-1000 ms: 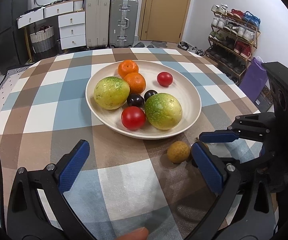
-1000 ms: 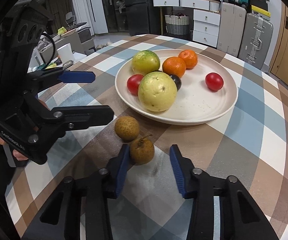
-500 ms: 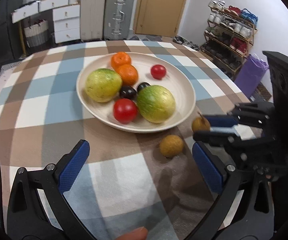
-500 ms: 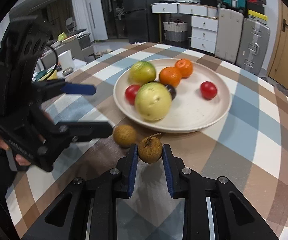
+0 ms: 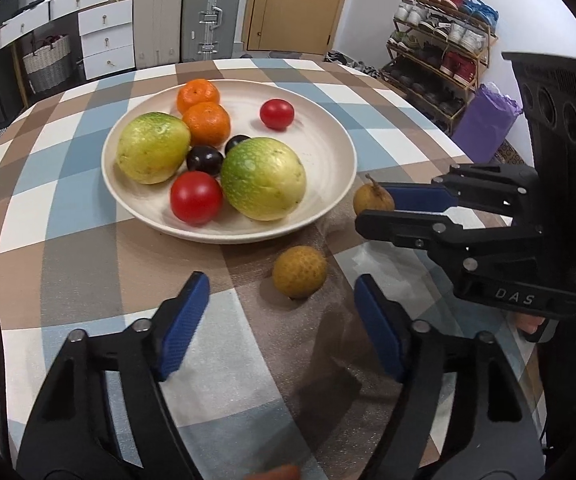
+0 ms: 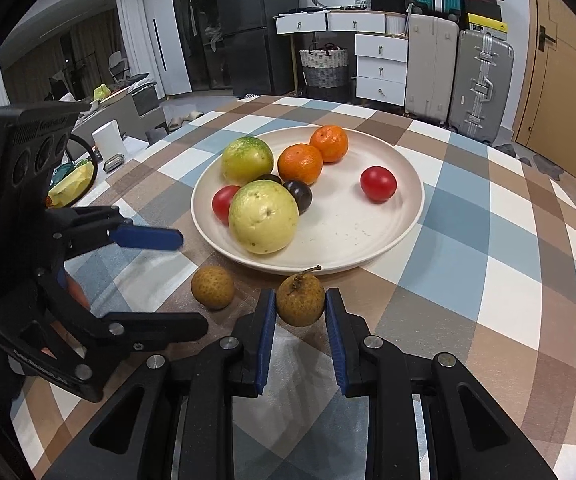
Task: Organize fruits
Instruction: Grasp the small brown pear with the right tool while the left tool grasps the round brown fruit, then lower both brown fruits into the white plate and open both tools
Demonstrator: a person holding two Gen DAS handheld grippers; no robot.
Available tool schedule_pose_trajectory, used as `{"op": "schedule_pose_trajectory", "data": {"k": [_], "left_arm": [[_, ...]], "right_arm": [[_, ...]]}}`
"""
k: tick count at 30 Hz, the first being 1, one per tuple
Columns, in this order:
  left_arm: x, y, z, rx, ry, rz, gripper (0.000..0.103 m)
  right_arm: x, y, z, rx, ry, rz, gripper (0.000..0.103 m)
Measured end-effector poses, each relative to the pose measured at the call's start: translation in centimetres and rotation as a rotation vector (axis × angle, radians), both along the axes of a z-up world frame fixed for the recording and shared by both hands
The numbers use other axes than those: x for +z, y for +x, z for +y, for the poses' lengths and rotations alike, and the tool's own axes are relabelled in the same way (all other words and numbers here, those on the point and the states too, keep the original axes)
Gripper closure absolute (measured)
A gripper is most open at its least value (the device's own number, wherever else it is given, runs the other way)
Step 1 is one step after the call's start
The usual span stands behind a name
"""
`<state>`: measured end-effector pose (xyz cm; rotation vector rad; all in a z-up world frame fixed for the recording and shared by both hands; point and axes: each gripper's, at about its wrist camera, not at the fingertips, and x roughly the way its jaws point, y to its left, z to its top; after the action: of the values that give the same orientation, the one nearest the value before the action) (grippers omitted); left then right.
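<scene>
A cream plate (image 5: pixel 327 148) (image 6: pixel 367 236) holds two green-yellow round fruits, two oranges, two tomatoes and two dark plums. My right gripper (image 6: pixel 299 308) (image 5: pixel 371 204) is shut on a brown stemmed longan (image 6: pixel 299 300) (image 5: pixel 372 199) and holds it above the cloth just short of the plate's near rim. A second longan (image 5: pixel 299 272) (image 6: pixel 212 287) lies on the tablecloth. My left gripper (image 5: pixel 280 308) (image 6: pixel 176 280) is open, its fingers on either side of that longan and a little behind it.
The round table has a checked brown, blue and white cloth (image 5: pixel 68 240). Suitcases (image 5: pixel 212 12), white drawers (image 5: pixel 104 36), a shoe rack (image 5: pixel 439 40) and a purple bag (image 5: pixel 483 120) stand beyond the table's edge.
My right gripper closed on the stemmed longan, lifted it and carried it toward the plate. My left gripper moved forward toward the other longan and narrowed a little.
</scene>
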<state>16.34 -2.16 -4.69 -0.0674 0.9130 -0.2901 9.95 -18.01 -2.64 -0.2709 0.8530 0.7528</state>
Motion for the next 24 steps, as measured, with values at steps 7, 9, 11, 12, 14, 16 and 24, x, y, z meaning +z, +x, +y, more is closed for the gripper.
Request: {"op": "schedule_pose_trajectory", "data": {"k": [7, 9, 11, 12, 14, 16, 24], "left_arm": [[-0.1, -0.2, -1.5, -0.04, 0.032, -0.019, 0.052], [-0.1, -0.3, -1.4, -0.048, 0.024, -0.02, 0.063], [-0.1, -0.3, -1.4, -0.052, 0.014, -0.018, 0.077], [-0.1, -0.3, -1.3, -0.051, 0.009, -0.018, 0.077], [0.0, -0.3, -1.2, -0.049, 0.005, -0.018, 0.078], [0.1, -0.4, -1.2, -0.051, 0.001, -0.024, 0.078], [1.1, -1.0, -0.8, -0.04, 0.005, -0.087, 0.078]], "right_arm": [[-0.1, 0.0, 0.1, 0.001, -0.002, 0.0, 0.077], [-0.1, -0.1, 0.0, 0.001, -0.002, -0.002, 0.077], [-0.1, -0.1, 0.0, 0.002, 0.001, -0.002, 0.077], [-0.2, 0.0, 0.0, 0.002, 0.001, -0.002, 0.077], [-0.3, -0.1, 0.1, 0.003, -0.002, 0.0, 0.077], [-0.4, -0.1, 0.1, 0.007, -0.006, 0.001, 0.077], [-0.3, -0.2, 0.1, 0.008, 0.003, -0.003, 0.077]]}}
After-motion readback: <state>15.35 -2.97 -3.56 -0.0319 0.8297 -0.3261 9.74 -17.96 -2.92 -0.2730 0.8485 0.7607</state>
